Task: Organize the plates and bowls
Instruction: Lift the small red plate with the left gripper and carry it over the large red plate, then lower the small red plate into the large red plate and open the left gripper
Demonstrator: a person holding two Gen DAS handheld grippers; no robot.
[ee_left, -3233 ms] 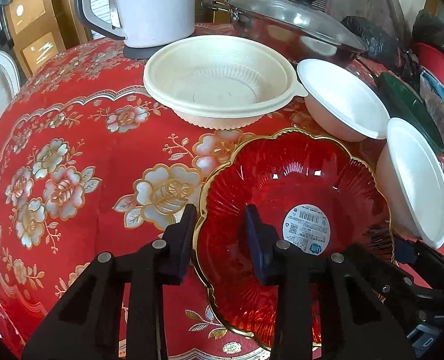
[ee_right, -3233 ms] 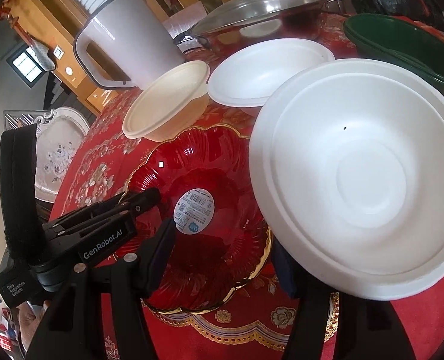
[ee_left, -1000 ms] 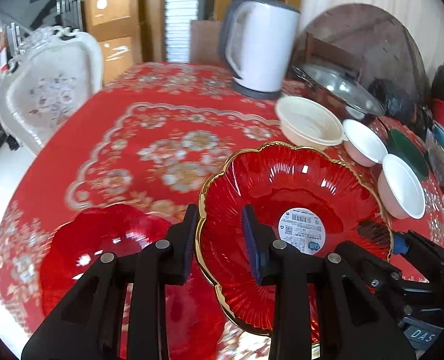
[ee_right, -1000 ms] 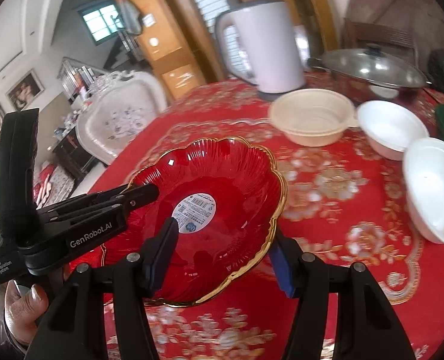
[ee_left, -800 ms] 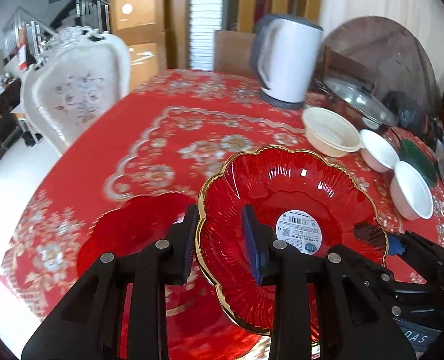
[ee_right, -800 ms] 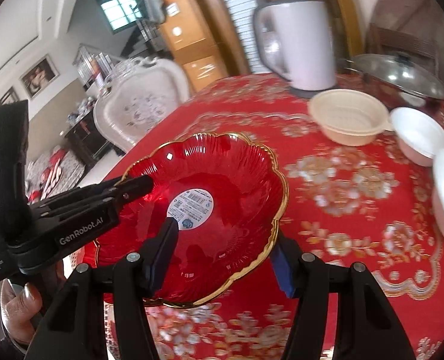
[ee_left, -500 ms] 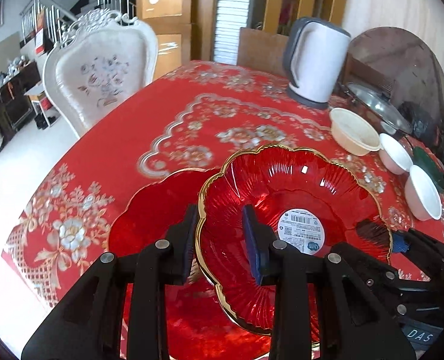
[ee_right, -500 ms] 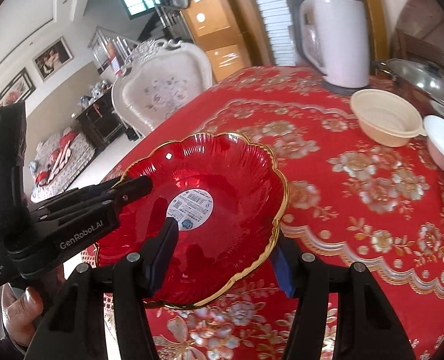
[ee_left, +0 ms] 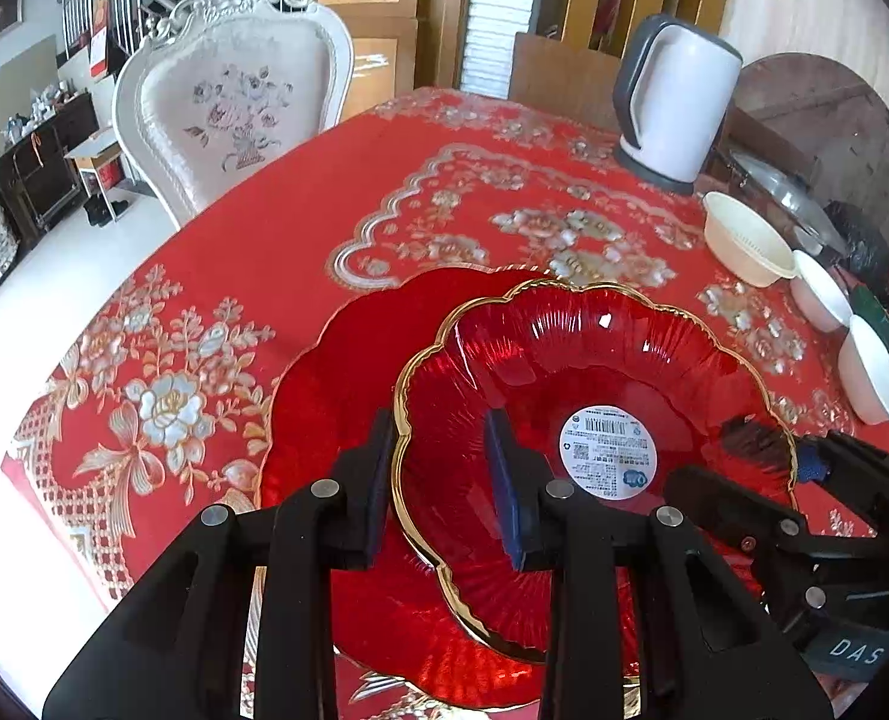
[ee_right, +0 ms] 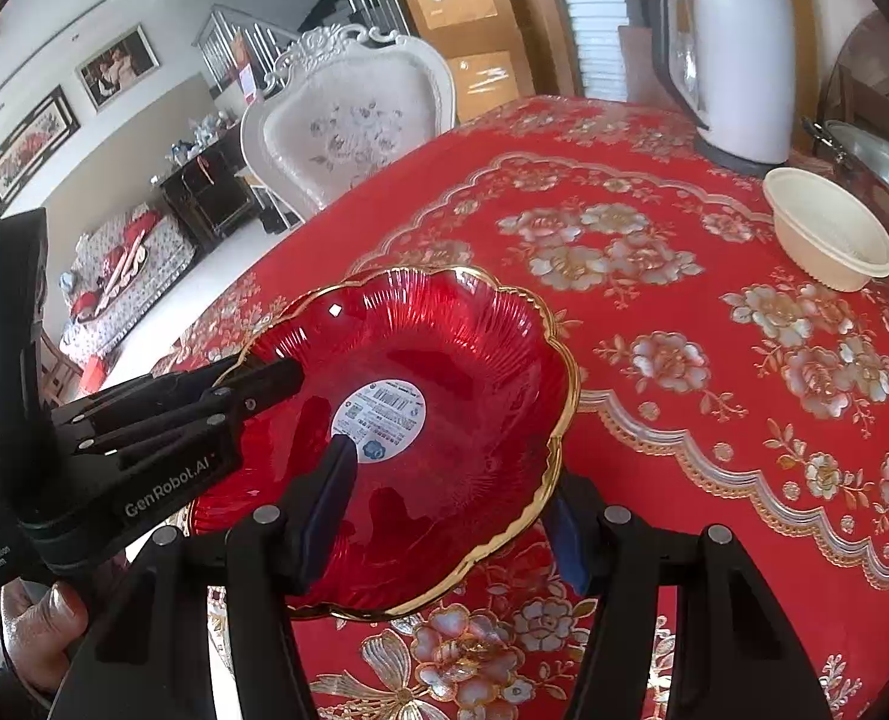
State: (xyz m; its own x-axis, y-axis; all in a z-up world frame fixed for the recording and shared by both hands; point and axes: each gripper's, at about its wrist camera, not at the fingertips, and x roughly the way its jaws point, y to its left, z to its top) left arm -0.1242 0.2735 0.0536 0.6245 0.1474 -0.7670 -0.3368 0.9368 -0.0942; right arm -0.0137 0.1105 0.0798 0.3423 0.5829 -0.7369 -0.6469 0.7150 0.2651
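I grasp the gold-rimmed red plate [ee_left: 594, 384] with my left gripper [ee_left: 444, 480] and right gripper [ee_right: 444, 510], above a second red plate [ee_left: 324, 396].

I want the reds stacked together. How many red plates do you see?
2: one gold-rimmed red plate held by both hand-held grippers, and a second red plate on the tablecloth directly beneath it. Others may be hidden.

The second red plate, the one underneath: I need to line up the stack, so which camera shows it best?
The left wrist view: the lower red plate lies on the tablecloth, showing left of the held plate. In the right wrist view the held plate almost wholly hides it.
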